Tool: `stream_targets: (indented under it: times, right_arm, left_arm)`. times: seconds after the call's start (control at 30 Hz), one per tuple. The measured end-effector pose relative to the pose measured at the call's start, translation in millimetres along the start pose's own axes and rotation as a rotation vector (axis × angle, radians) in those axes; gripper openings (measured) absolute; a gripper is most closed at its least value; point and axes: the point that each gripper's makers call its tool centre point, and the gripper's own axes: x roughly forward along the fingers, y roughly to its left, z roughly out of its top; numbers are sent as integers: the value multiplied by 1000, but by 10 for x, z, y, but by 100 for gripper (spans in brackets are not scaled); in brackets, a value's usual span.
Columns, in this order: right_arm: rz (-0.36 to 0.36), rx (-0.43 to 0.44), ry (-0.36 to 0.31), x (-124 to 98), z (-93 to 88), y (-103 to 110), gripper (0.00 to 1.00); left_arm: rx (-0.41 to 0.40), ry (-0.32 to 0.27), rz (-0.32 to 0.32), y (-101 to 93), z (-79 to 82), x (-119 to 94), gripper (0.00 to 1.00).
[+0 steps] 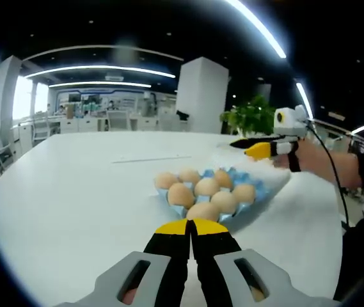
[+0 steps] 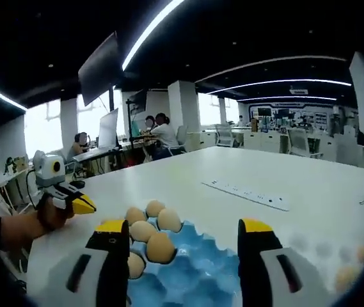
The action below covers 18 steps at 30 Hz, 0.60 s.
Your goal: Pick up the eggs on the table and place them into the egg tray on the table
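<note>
Left gripper (image 1: pixel 191 228): jaws closed, yellow tips touching at bottom centre of the left gripper view, black shanks running down to the grey body. Nothing between the tips. Seen also at middle left of the right gripper view, held in a hand (image 2: pixel 52 214), forearm running to the left edge.

Right gripper (image 2: pixel 185 238): jaws spread wide, yellow tips well apart, nothing between them. At right of the left gripper view it is level, tips pointing left, held in a hand (image 1: pixel 309 157).
</note>
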Motion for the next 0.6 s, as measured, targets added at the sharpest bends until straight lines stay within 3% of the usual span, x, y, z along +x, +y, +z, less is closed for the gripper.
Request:
stream_targets:
  times: [0.13, 0.4, 0.6]
  right_arm:
    - [-28, 4, -26, -78, -22, -88, 70]
    - [-40, -9, -20, -366, -40, -60, 70]
    - [-74, -60, 9, -551, -65, -219, 70]
  left_arm:
    - [-8, -9, -2, 0, 16, -6, 1]
    - [0, -8, -4, -15, 19, 9, 1]
    - [1, -7, -4, 80, 37, 23, 1]
